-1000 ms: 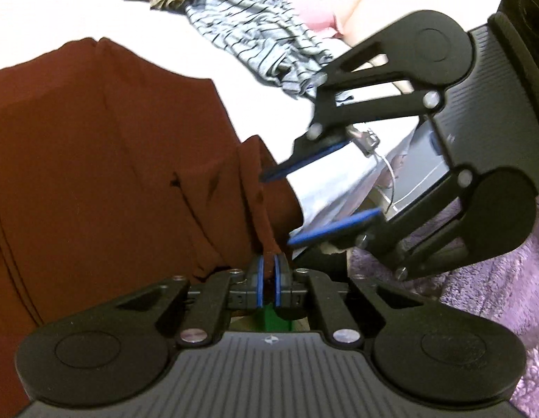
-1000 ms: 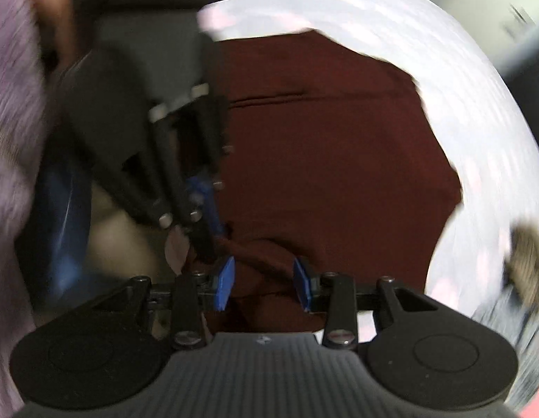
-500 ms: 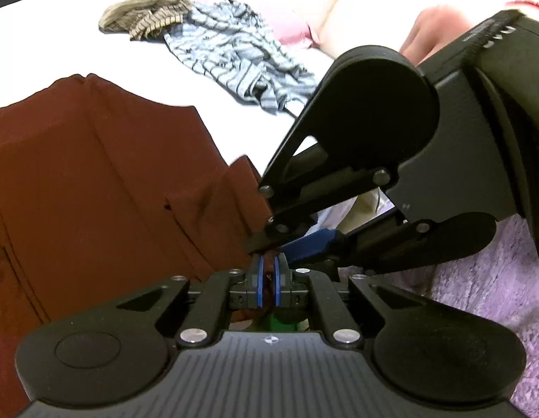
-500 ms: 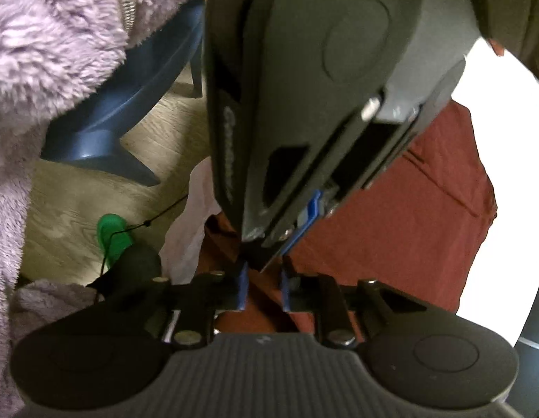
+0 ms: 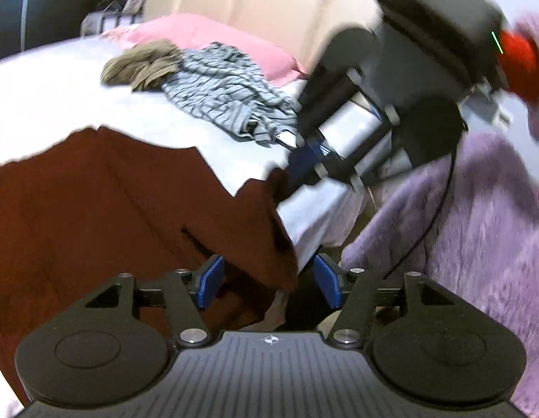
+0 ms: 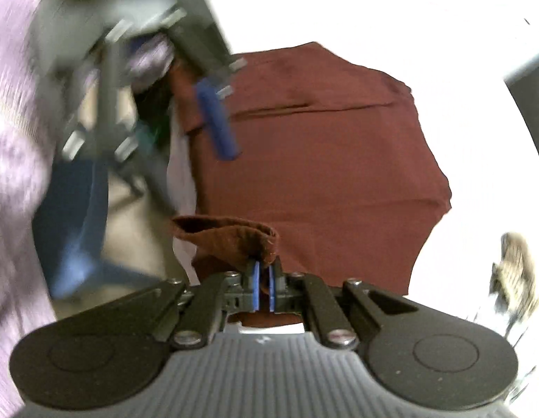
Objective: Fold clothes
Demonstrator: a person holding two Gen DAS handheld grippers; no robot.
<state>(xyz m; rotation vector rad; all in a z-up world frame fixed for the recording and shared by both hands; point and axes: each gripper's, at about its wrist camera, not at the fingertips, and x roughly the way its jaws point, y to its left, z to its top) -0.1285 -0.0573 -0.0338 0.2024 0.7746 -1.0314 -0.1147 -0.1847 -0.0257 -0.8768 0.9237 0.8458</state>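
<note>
Garment: dark red cloth (image 5: 95, 209), spread on the white bed (image 5: 43, 80); its near corner hangs over the edge of the bed.
Garment from the right camera: it (image 6: 321, 146) lies mostly flat on the white sheet, with a long crease across the upper part.
Left gripper: its (image 5: 267, 282) jaws have just been opening and now stand about half open; the red corner hangs loose between the blue pads (image 5: 210, 280), and they do not press on it.
Right gripper: its (image 6: 263, 287) jaws have just been closing and are now almost together, pinching a rolled fold of the red cloth between the blue pads.
Right gripper from the left camera: blurred, at the upper right, its (image 5: 304, 163) tip at the raised corner of the cloth near the bed edge.
Left gripper from the right camera: blurred, at the upper left, one blue finger (image 6: 217, 125) over the edge of the cloth.
Other clothes: a grey striped shirt (image 5: 227, 94) and an olive piece (image 5: 140, 66), touching each other, farther up the bed, well apart from the red cloth.
Pillow: pink (image 5: 206, 41), behind these clothes.
Person: a fluffy lilac sleeve (image 5: 478, 226) at the right side.
</note>
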